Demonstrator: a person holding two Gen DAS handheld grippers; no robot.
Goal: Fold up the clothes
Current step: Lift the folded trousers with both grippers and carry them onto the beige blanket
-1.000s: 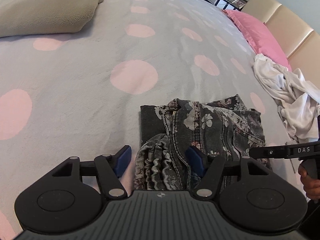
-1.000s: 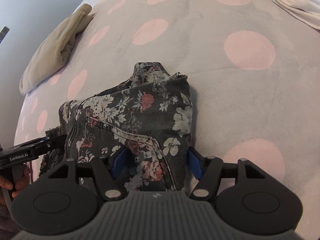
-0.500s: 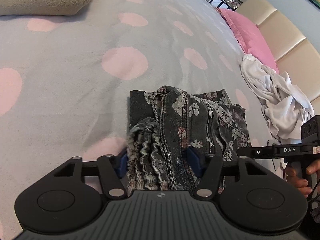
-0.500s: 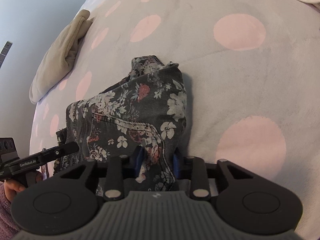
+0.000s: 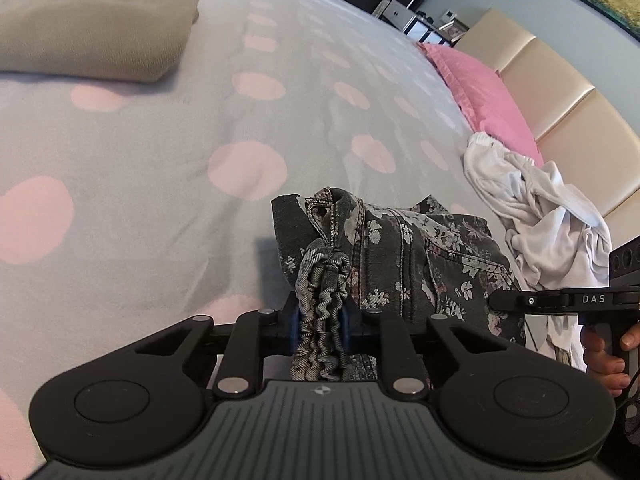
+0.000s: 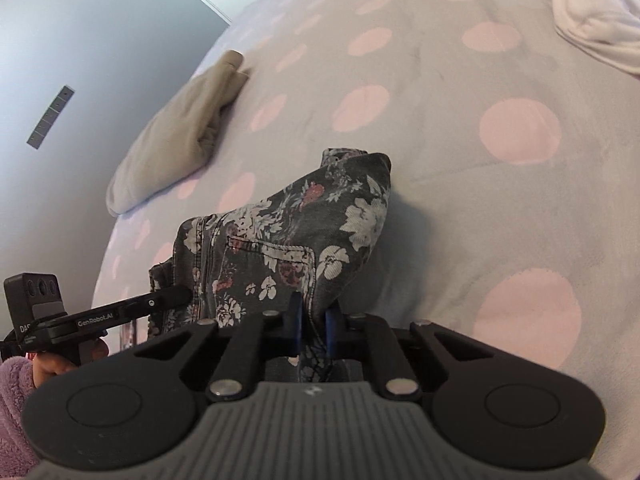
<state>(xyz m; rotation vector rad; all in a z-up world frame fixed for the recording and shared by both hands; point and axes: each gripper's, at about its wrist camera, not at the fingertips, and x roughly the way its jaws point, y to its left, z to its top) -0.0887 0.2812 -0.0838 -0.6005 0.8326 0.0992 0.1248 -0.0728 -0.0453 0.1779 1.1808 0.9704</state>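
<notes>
A folded dark grey floral denim garment (image 5: 404, 248) (image 6: 292, 232) lies on the polka-dot bedspread (image 5: 160, 152), its near edge raised off the bed. My left gripper (image 5: 320, 322) is closing, its blue pads pressing on the garment's gathered elastic edge at the near left corner. My right gripper (image 6: 314, 320) is closing too, its pads pinching the near right corner of the same garment. In the left wrist view the right gripper (image 5: 560, 302) shows at the right edge with a hand on its handle; in the right wrist view the left gripper (image 6: 120, 314) sits at lower left.
A folded beige garment (image 5: 88, 20) (image 6: 176, 136) rests at the far left of the bed. A crumpled white garment (image 5: 536, 208) (image 6: 596, 12) lies at the right, near a pink pillow (image 5: 484, 96) and a cream headboard (image 5: 568, 96). A purple fuzzy sleeve (image 6: 16, 392) shows at lower left.
Both grippers went from open around the garment's near corners to clamped on them. Both have risen, and the near edge of the garment has lifted off the bedspread.
</notes>
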